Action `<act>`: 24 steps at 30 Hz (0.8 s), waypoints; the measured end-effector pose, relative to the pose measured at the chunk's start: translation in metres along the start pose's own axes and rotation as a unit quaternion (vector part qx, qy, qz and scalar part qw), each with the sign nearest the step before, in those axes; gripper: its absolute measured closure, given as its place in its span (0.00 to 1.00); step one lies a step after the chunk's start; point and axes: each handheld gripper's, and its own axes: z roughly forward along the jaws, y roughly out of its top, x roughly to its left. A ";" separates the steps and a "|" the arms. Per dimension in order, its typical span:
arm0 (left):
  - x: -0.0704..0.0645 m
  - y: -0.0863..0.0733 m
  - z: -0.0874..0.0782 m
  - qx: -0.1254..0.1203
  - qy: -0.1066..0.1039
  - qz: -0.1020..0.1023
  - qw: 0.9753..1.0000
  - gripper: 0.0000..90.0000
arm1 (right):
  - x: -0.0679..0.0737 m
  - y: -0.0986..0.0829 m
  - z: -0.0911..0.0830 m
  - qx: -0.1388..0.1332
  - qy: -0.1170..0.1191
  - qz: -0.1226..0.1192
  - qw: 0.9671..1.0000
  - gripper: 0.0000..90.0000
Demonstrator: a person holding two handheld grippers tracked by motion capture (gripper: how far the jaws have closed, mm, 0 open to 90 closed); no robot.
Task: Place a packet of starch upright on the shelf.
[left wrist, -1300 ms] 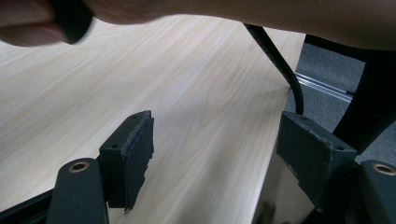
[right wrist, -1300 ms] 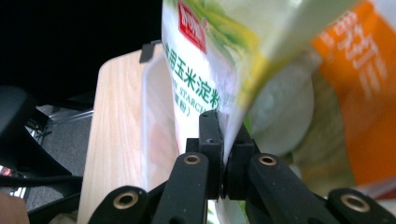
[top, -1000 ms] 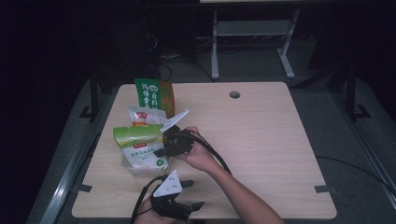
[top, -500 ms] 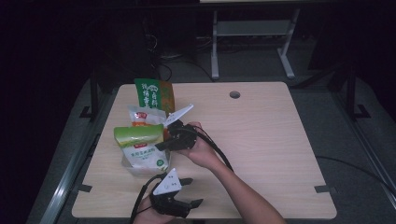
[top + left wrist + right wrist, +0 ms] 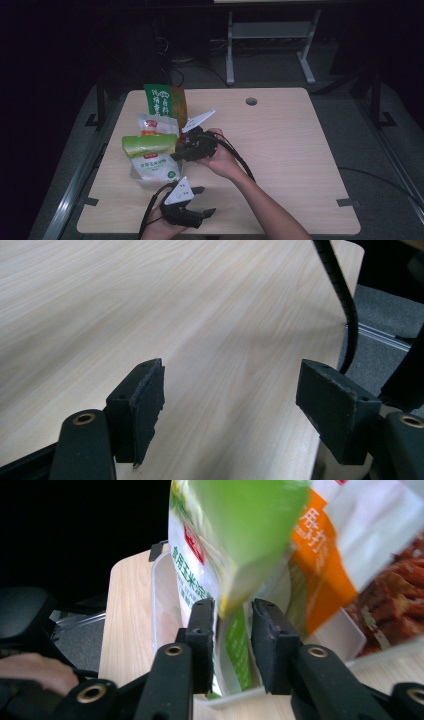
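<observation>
- Since a second ago our right gripper [image 5: 176,154] has slid leftward from beside the packets to the edge of the green-topped cornstarch bag [image 5: 150,156]; our left gripper [image 5: 200,201] has barely shifted at the near edge of the table [image 5: 300,165].
- Landmark: clear plastic bin [image 5: 162,605], standing at the table's left part, packets upright inside it.
- Green-topped cornstarch bag: the nearest packet in the bin, leaning toward us. In the right gripper view its lower edge [image 5: 235,630] hangs between our two pads.
- Right gripper [image 5: 232,630]: jaws narrow, drawn in about the bag's edge with only slim gaps; we cannot tell whether the pads press it yet.
- Left gripper [image 5: 240,405]: jaws wide, nothing between them, hovering over bare wood in front of the bin, well apart from it.
- Orange-and-white snack packet [image 5: 156,125]: just behind the cornstarch bag in the bin.
- Green-and-brown packet [image 5: 165,100]: tallest, behind the snack packet; whether it stands in the bin we cannot tell.
- Progress, as we judge it: reach done, grasp about to be made; lifting the bag from the bin and setting it down are left.
</observation>
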 end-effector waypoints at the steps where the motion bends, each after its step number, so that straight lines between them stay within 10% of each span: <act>1: 0.001 0.000 0.000 0.000 0.001 0.001 1.000 0.30 | 0.000 -0.001 -0.002 0.001 0.002 0.003 1.000 0.75; 24: 0.005 0.001 0.001 0.005 0.012 0.003 1.000 0.30 | -0.027 -0.037 -0.059 0.010 -0.050 0.045 0.998 0.53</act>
